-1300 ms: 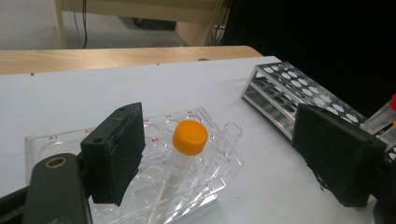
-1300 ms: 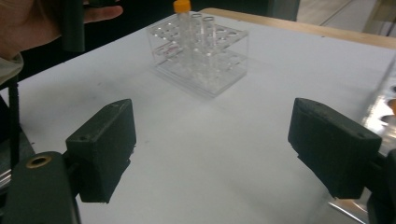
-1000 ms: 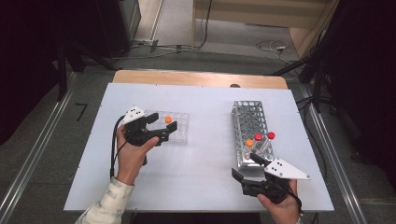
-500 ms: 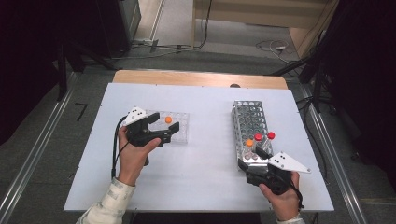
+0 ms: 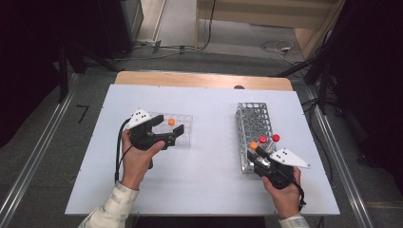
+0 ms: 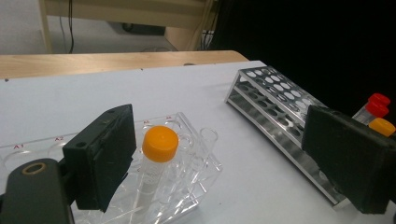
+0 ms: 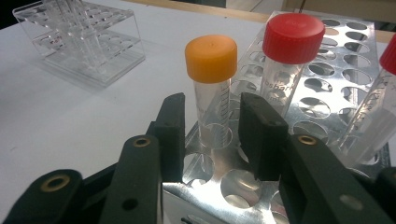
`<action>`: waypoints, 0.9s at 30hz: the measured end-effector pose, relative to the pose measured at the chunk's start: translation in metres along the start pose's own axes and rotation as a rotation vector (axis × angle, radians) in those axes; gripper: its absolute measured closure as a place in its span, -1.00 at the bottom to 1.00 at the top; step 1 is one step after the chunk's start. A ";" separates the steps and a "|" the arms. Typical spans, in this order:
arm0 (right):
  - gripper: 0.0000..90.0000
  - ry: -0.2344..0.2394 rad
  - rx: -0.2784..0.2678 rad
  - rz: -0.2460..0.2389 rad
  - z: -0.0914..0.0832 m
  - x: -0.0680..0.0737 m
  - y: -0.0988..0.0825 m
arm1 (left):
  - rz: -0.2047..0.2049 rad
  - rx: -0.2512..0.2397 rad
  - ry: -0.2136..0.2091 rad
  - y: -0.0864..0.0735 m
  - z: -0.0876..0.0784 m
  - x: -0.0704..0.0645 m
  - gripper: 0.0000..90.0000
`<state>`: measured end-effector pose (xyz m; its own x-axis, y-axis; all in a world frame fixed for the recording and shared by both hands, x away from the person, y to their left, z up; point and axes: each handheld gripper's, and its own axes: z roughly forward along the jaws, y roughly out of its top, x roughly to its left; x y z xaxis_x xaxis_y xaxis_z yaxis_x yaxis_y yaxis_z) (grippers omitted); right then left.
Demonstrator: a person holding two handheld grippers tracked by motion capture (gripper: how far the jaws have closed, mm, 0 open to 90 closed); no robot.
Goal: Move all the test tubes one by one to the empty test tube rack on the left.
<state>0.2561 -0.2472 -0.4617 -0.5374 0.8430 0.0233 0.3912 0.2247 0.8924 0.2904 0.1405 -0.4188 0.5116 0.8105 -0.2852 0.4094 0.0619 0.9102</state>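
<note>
What moved: the right gripper (image 5: 255,153) has slid forward from the table's near edge up to the metal rack (image 5: 254,124), and its jaws have just been closing, with the orange-capped tube (image 7: 211,88) between them. The left gripper (image 5: 167,133) has stayed where it was.
Right gripper: its two black jaws stand one on each side of the orange-capped tube, very close to it. I cannot tell if the pads press on the tube yet; a thin gap seems to show on each side in the right gripper view.
Orange-capped tube: it stands upright in a hole at the near end of the metal rack, on its left side as seen from above.
Red-capped tubes: one (image 7: 289,60) stands just beside the orange one, and another (image 7: 380,112) leans at the right edge of the right gripper view.
Left gripper: its jaws are spread wide and hold nothing. It sits at the clear plastic rack (image 5: 183,124).
Clear plastic rack: it rests on the white table (image 5: 209,190), well apart from the metal rack. A second tube with an orange cap (image 6: 156,161) stands in it, near the left jaw.
</note>
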 end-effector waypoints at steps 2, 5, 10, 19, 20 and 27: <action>0.42 0.000 0.004 -0.006 0.002 0.000 0.000 | -0.001 0.000 0.001 0.000 0.000 0.000 -0.77; 0.50 0.000 0.010 -0.007 0.004 0.000 0.000 | -0.005 -0.002 0.003 0.000 0.000 0.001 -0.77; 0.58 -0.004 0.005 -0.006 0.004 -0.001 0.002 | -0.004 -0.001 0.006 0.000 -0.001 0.001 -0.76; 0.58 -0.005 -0.053 -0.012 -0.014 0.002 0.019 | -0.005 0.001 0.014 0.000 -0.001 0.001 -0.76; 0.58 -0.009 -0.054 -0.016 -0.016 0.003 0.022 | -0.004 0.001 0.019 0.000 -0.001 0.001 -0.76; 0.58 -0.013 -0.084 -0.031 -0.027 0.006 0.034 | -0.005 0.000 0.020 0.000 -0.002 0.001 -0.76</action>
<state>0.2462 -0.2471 -0.4191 -0.5379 0.8429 -0.0102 0.3104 0.2093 0.9273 0.2898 0.1423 -0.4186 0.4943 0.8218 -0.2834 0.4118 0.0658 0.9089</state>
